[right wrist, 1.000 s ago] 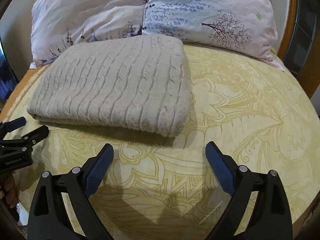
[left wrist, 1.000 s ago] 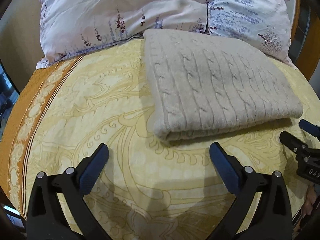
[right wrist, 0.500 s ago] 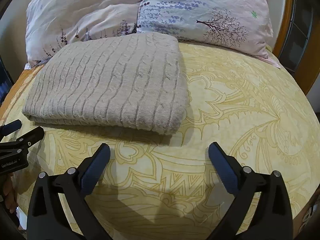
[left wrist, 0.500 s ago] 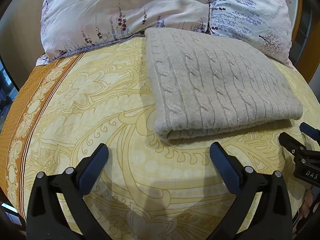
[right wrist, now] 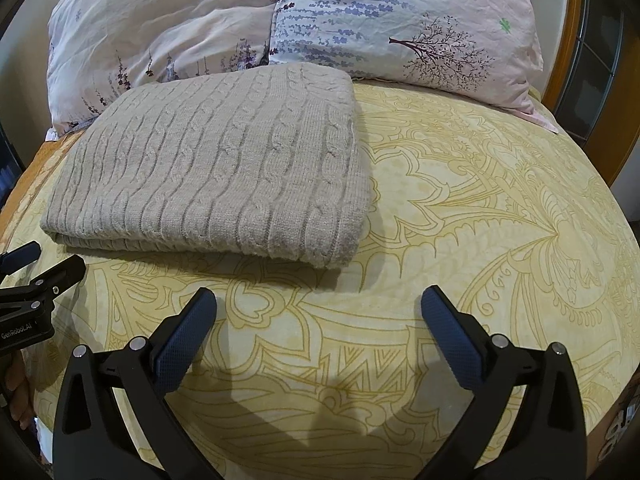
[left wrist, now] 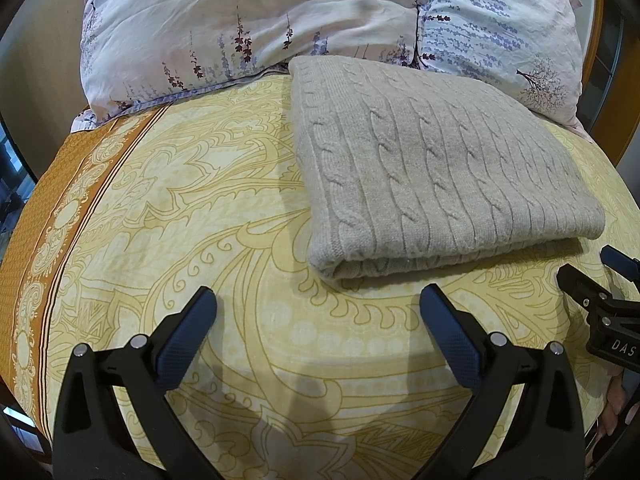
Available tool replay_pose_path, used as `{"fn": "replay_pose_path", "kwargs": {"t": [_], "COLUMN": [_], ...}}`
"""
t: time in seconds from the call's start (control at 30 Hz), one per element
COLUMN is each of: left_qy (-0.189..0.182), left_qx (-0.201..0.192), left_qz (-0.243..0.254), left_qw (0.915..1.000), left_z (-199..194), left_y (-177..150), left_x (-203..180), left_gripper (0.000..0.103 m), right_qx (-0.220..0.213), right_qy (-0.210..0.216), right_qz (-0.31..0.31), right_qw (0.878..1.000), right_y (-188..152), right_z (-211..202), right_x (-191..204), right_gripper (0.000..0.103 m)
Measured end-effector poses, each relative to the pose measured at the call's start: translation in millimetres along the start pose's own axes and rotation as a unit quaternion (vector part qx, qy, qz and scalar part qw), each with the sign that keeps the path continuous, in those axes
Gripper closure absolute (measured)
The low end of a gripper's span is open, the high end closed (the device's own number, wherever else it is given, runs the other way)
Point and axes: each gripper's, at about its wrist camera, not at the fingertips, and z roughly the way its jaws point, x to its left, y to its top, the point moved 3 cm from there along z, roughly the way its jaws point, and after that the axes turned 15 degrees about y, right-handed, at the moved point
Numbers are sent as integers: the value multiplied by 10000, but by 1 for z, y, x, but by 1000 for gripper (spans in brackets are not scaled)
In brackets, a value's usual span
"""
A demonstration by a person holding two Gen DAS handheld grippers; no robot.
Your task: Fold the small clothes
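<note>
**Folded sweater lies ahead, between two empty grippers**

The grey cable-knit sweater (left wrist: 440,176) lies folded into a neat rectangle on the yellow patterned bedspread (left wrist: 200,200), its far edge up against the two floral pillows (left wrist: 248,20). Both tools hang just short of its near, doubled edge and touch nothing. The left gripper (left wrist: 318,320) stands with its jaws wide apart and nothing between them; seen from it, the sweater lies ahead and to the right. The right gripper (right wrist: 318,320) has just been opening and now stands at full spread, also with only bedspread between its blue pads (right wrist: 184,336); from there the sweater lies ahead and to the left. So the garment sits between the two hands, roughly equally near each. Its longer side runs across, from one gripper towards the other, and its cable ribs run away towards the pillows. The fold looks finished; any further fold would, I judge, bring one short end over towards the other.
</note>
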Motion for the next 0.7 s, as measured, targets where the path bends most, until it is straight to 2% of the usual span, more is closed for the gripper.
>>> {"fn": "replay_pose_path", "kwargs": {"t": [0.7], "left_qy": [-20], "left_qx": [-4], "left_qz": [-19], "left_qw": [10000], "left_z": [0], "left_y": [2], "left_x": [-1], "left_gripper": [2], "right_qx": [-5], "right_qy": [-5], "right_qz": [8], "right_qw": [10000], "right_y": [0], "right_z": [0], "right_x": [1], "right_gripper": [1]}}
